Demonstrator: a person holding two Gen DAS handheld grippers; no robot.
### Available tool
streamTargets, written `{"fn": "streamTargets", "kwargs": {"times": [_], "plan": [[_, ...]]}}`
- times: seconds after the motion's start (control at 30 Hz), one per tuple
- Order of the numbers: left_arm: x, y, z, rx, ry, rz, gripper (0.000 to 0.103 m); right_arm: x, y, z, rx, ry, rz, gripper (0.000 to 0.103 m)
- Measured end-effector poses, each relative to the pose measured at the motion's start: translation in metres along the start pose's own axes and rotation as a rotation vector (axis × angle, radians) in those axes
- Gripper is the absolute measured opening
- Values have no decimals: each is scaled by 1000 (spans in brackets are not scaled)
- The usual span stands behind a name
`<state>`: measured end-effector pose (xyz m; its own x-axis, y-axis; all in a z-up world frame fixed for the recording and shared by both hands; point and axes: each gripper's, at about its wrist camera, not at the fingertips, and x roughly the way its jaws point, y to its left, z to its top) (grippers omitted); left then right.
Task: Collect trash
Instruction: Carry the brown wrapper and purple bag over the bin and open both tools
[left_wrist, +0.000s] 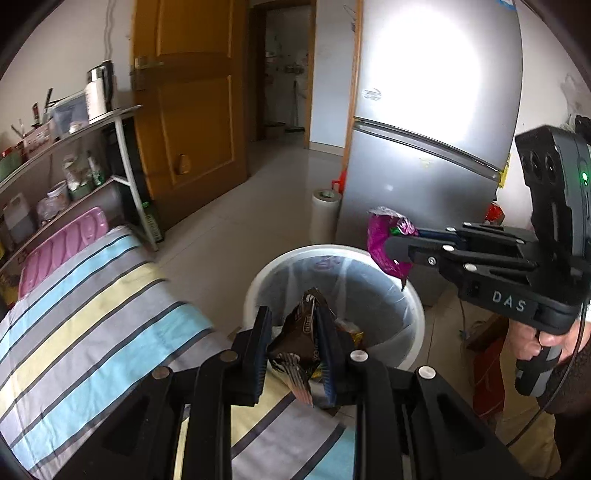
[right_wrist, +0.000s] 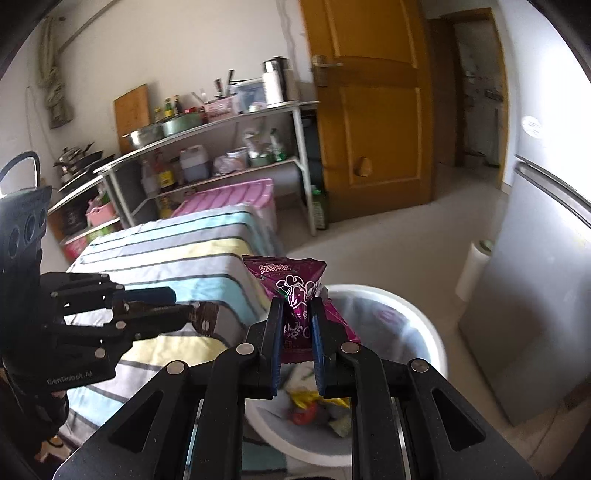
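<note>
Kitchen shelving with pots, bottles and a kettle is ranged along the far wall, an orange door stands to its right, and a silver fridge closes the right side of the room. Near the grippers, a striped cloth is spread over a table, with a pink bin beyond it.

A white trash can lined with a clear bag is set on the floor just beside the table and in front of the fridge; a few scraps are already seen at its bottom.

The left gripper is closed narrowly on a brown snack wrapper, held at the near rim of the can. The right gripper is pinched on a purple snack wrapper, held above the can's left rim, with the top of the packet standing free above the jaws.

Both wrappers are judged to be very light, thin and crinkly foil film: nothing fragile, but slick and limp, so a pinch across a flat or folded part well in from the edge is best, as an edge grip could slide out. Once released, they may be expected to flutter rather than drop straight, so release low over the middle of the opening is advised.
</note>
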<state>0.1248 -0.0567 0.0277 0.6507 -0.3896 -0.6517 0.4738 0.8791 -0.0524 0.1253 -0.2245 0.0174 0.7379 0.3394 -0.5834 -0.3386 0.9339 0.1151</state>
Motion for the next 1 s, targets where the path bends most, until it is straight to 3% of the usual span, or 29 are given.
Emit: {"fn": "streamTargets", "kwargs": {"times": [0.23, 0.57, 0.9, 1.0], "plan": [[36, -26, 12, 27, 44, -26, 25, -2, -30, -16, 36, 32, -67, 14], [89, -39, 10, -2, 158, -6, 26, 35, -58, -48, 76, 167, -128, 14], [104, -39, 6, -11, 195, 29, 26, 56, -64, -58, 81, 235, -161, 16], [106, -38, 6, -15, 204, 29, 28, 58, -63, -58, 76, 244, -188, 20]]}}
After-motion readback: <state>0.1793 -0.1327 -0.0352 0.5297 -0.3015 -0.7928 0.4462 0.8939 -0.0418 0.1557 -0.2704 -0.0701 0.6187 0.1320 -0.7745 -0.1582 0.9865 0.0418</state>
